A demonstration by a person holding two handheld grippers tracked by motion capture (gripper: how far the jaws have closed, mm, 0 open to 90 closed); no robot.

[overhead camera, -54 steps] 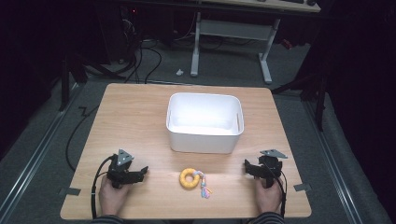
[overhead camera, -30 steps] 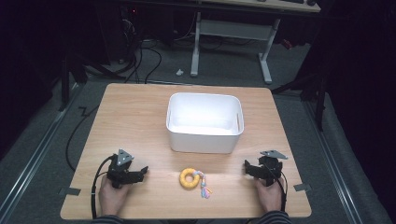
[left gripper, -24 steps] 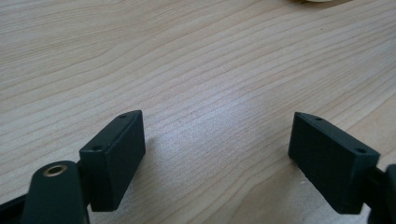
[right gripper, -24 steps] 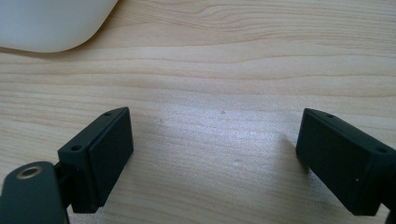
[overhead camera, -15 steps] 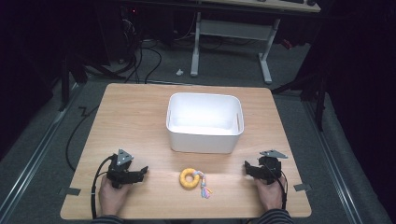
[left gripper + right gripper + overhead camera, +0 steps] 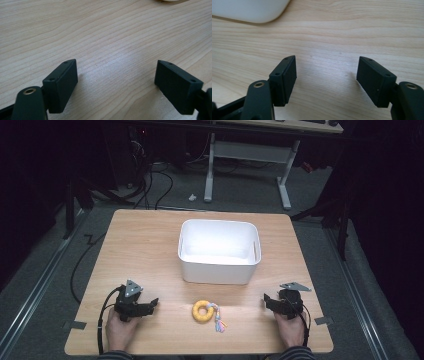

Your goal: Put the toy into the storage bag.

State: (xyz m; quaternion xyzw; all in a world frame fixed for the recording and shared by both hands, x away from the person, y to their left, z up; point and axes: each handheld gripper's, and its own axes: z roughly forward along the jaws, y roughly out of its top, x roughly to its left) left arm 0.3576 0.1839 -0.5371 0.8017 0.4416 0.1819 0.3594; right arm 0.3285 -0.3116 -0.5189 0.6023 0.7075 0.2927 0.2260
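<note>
A yellow ring toy (image 6: 202,311) with a pastel rope tail (image 6: 219,320) lies on the wooden table (image 6: 150,245) near its front edge, between the two hands. My left gripper (image 6: 150,305) rests to the left of the ring and points toward it. Its jaws stand wide open over bare wood (image 6: 116,80). My right gripper (image 6: 267,301) rests to the right of the ring. Its jaws have just been closing, but they remain apart with nothing between them (image 6: 326,77). Neither gripper touches the toy.
An empty white bin (image 6: 219,251) stands at the table's middle, behind the ring; its rounded corner (image 6: 249,10) appears in the right gripper view. Grey tape tabs mark the front corners. Dark floor, cables and a desk frame lie beyond the far edge.
</note>
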